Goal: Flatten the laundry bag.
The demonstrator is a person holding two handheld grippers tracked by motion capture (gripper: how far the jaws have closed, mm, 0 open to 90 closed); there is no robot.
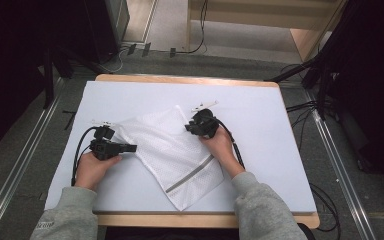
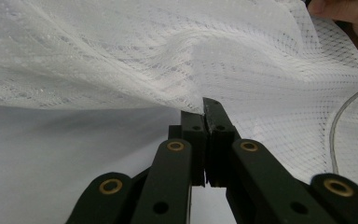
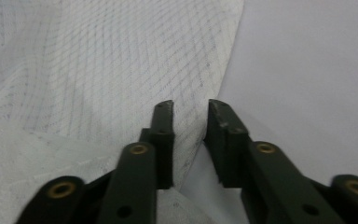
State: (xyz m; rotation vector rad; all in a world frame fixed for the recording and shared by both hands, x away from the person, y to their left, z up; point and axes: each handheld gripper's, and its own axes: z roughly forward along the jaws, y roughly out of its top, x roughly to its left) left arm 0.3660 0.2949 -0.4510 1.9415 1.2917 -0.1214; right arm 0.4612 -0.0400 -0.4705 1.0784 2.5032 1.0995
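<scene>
A white mesh bag [image 1: 172, 150] with a grey zip [image 1: 190, 175] lies spread at a slant on the white table [image 1: 265, 115]. My left gripper [image 1: 132, 148] lies at the bag's left edge. In the left gripper view its jaws [image 2: 205, 109] are shut on the lifted mesh [image 2: 168, 56], which bunches up from the pinch. My right gripper [image 1: 189, 127] sits at the bag's upper right edge. In the right gripper view its jaws [image 3: 190, 109] stand a little apart, and the edge of the mesh [image 3: 98, 60] runs between them without being pressed.
The table's wooden edge [image 1: 205, 220] runs along the front near the person's grey sleeves [image 1: 265, 210]. Black cables [image 1: 77, 155] trail from both grippers. Dark stands [image 1: 325, 75] and floor rails [image 1: 335, 150] flank the table.
</scene>
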